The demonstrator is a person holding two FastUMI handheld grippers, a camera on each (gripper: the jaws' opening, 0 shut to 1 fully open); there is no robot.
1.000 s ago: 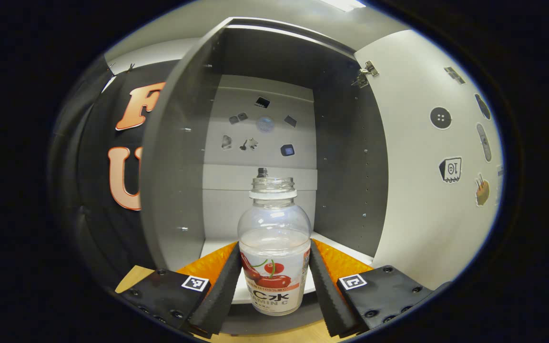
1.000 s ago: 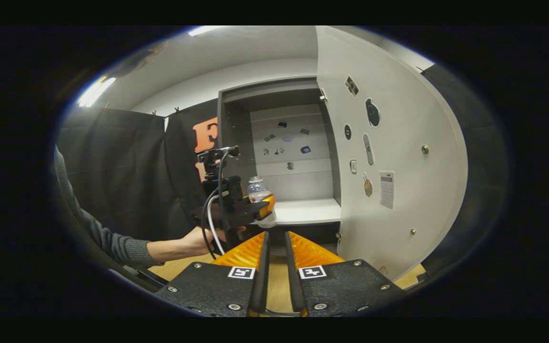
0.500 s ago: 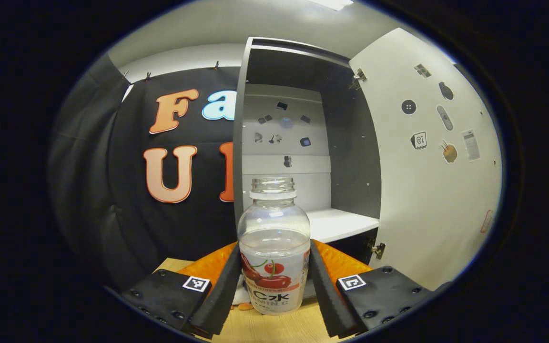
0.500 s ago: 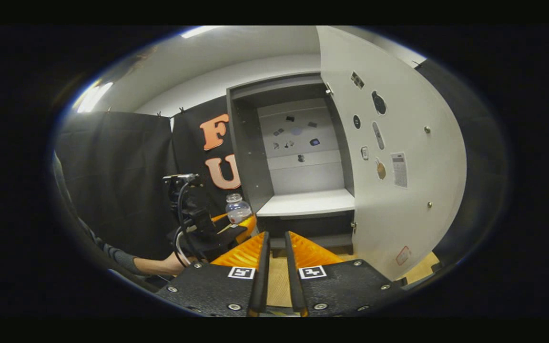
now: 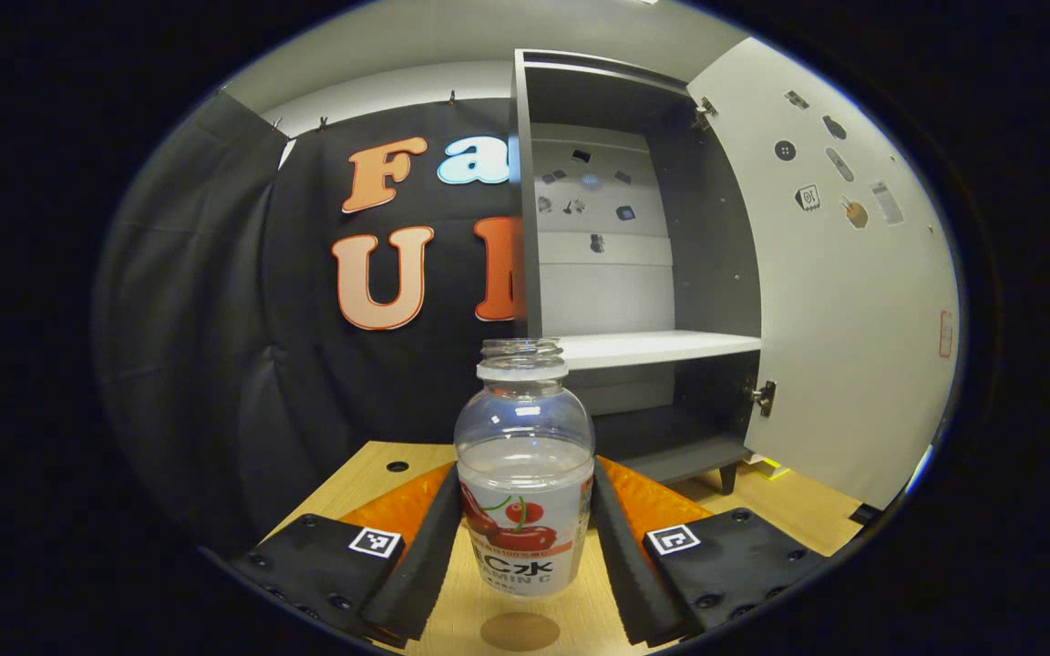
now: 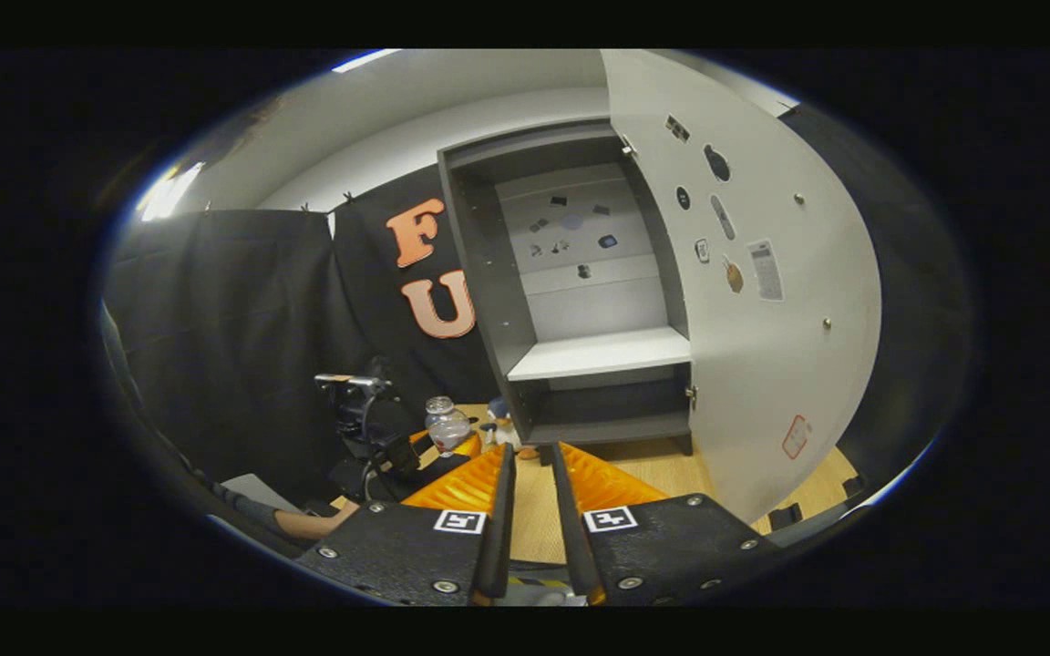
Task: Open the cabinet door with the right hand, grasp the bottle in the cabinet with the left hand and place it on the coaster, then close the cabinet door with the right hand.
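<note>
In the left gripper view, the left gripper (image 5: 523, 538) pinches the bottle (image 5: 524, 474) between both its fingers (image 5: 420, 556), one dark ribbed pad pressed against each side of the labelled lower half. The bottle stands upright, has no cap on its neck and is clear in its upper part. It hangs above the wooden table (image 5: 762, 506), and directly beneath its base lies the round brown coaster (image 5: 519, 630), with a gap between base and coaster. Behind, the cabinet (image 5: 621, 273) stands at the far side of the table with its door (image 5: 839, 301) swung wide to the right, and its white shelf (image 5: 653, 348) shows bare. In the right gripper view, the right gripper (image 6: 530, 506) points toward the cabinet (image 6: 580, 292) with its two fingers close together and only a narrow slit between them, gripping nothing. The door (image 6: 762, 319) stands open just right of the fingers. Lower left, a hand (image 6: 311, 524) carries the left gripper (image 6: 438, 446), which holds the bottle (image 6: 446, 425) low over the table (image 6: 662, 474), left of the cabinet's foot and well apart from the shelf (image 6: 602, 353)
</note>
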